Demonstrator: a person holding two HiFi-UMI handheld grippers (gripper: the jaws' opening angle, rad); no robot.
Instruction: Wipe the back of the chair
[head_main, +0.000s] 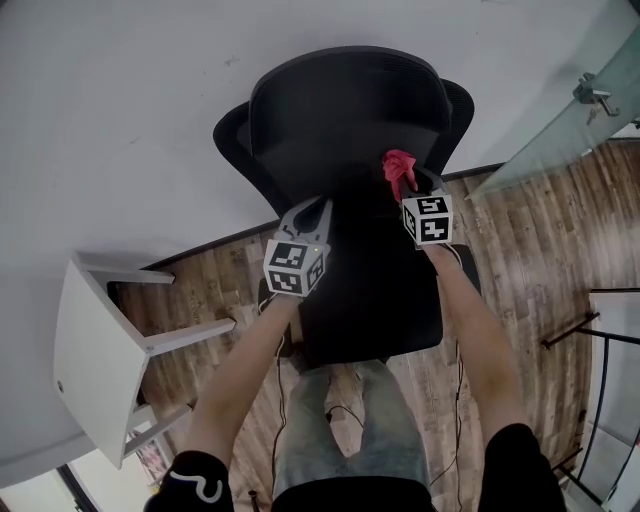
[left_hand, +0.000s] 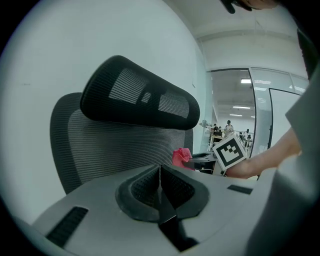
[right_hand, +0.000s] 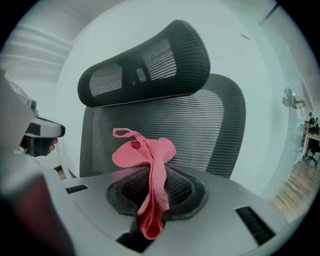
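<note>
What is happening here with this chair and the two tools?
A person holds a gripper in each hand in front of a black mesh chair. The right gripper is shut on a pink cloth and holds it up close to the backrest, below the headrest. Whether the cloth touches the mesh cannot be told. The left gripper is shut and empty, beside the right one.

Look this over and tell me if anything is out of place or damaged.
Nothing stands out. The black chair stands upright by the wall and its mesh back looks intact. The pink cloth is bunched in the jaws of the right gripper. The left gripper is shut and empty.
</note>
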